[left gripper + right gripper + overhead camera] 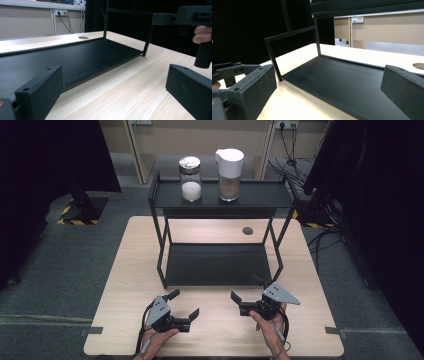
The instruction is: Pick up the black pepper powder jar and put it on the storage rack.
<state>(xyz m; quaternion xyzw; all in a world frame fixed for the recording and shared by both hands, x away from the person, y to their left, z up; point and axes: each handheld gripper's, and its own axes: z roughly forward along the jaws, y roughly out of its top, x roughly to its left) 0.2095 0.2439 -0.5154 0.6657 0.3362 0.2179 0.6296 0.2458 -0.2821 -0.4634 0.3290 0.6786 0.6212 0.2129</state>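
A black two-tier rack [162, 245] stands on the wooden table [135, 265]. On its top shelf [262, 195] are a glass jar [190, 179] with a silver lid and white powder, and a white-lidded jug [229, 170] with brownish contents. The lower shelf [217, 265] is bare. My left gripper [184, 303] is open near the table's front, left of centre. My right gripper [246, 288] is open just before the rack's front right leg. Each gripper view looks along open, empty jaws, left [113, 75] and right [329, 75], at the lower shelf [75, 60] [342, 80].
A round cable hole [247, 230] sits in the table behind the rack. Bare wood lies in front of the rack between the grippers. Dark curtains and stands flank the table. In the left gripper view the right gripper [192, 17] is at upper right.
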